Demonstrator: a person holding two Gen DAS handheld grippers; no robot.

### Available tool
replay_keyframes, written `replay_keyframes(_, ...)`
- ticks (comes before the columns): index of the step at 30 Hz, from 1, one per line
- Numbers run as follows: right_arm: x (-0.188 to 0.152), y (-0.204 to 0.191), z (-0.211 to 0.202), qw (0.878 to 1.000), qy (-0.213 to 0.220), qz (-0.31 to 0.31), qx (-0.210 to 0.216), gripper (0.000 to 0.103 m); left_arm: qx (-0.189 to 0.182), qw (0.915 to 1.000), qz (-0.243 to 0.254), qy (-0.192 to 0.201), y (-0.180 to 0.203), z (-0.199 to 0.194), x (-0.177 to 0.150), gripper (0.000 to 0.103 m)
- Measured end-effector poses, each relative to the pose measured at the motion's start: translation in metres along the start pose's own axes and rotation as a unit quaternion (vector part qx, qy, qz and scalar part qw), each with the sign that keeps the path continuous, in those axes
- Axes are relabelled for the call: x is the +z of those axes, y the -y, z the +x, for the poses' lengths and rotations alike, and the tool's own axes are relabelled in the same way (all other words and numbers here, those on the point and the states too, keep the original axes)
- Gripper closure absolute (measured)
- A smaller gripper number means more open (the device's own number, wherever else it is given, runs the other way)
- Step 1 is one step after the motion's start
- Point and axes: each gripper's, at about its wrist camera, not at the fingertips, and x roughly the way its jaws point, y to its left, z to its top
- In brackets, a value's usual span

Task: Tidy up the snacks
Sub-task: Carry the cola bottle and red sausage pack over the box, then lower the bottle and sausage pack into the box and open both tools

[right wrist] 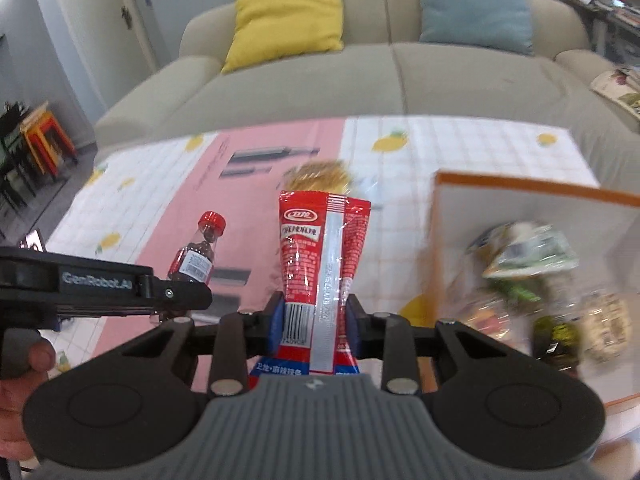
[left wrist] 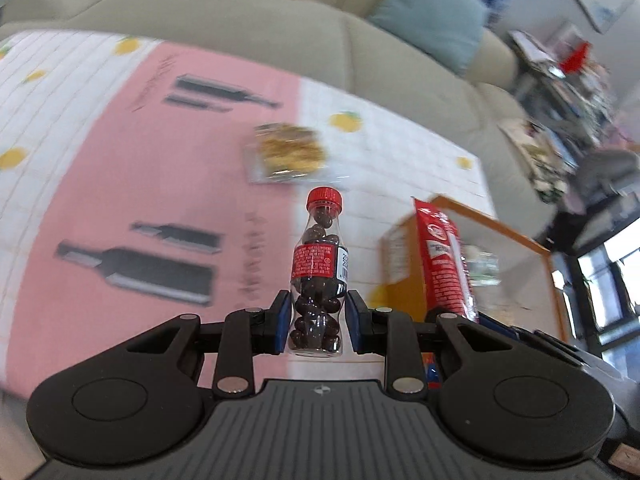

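Observation:
My left gripper (left wrist: 318,320) is shut on a small clear bottle (left wrist: 319,276) with a red cap, full of dark chocolate beans, held upright above the table. The bottle also shows in the right wrist view (right wrist: 198,254), left of centre. My right gripper (right wrist: 315,320) is shut on a red snack packet (right wrist: 320,264), held upright; the packet shows in the left wrist view (left wrist: 442,256) too. A white box with an orange rim (right wrist: 532,188) stands to the right and holds several snack bags (right wrist: 528,256). A clear pack of golden snacks (left wrist: 290,152) lies on the table beyond.
The table wears a pink and white cloth (left wrist: 120,168) printed with lemons and bottles. A beige sofa (right wrist: 360,76) with a yellow cushion (right wrist: 286,20) and a blue cushion (right wrist: 476,8) stands behind it. Cluttered shelves (left wrist: 568,92) are at the far right.

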Motion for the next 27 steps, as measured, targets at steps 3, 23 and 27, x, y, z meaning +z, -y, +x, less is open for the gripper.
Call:
replay_keyframes(3,0.007,0.032,-0.019,1.0,0.009,0.008,-0.011,0.074,-0.021,0.9993,0.031,-0.008,0.034,0.008,0.009,0.071)
replay_keyframes(23,-0.007,0.238,-0.029,0.984,-0.075,0.096,-0.128,0.073,-0.044,0.968,0.168,-0.181,0.21,0.166,-0.02,0.071)
replay_keyframes(27,-0.01,0.245,-0.007,0.981,-0.108,0.104,-0.126,0.073,-0.004,0.9623,0.182,-0.202,0.215,0.186,-0.029,0.071)
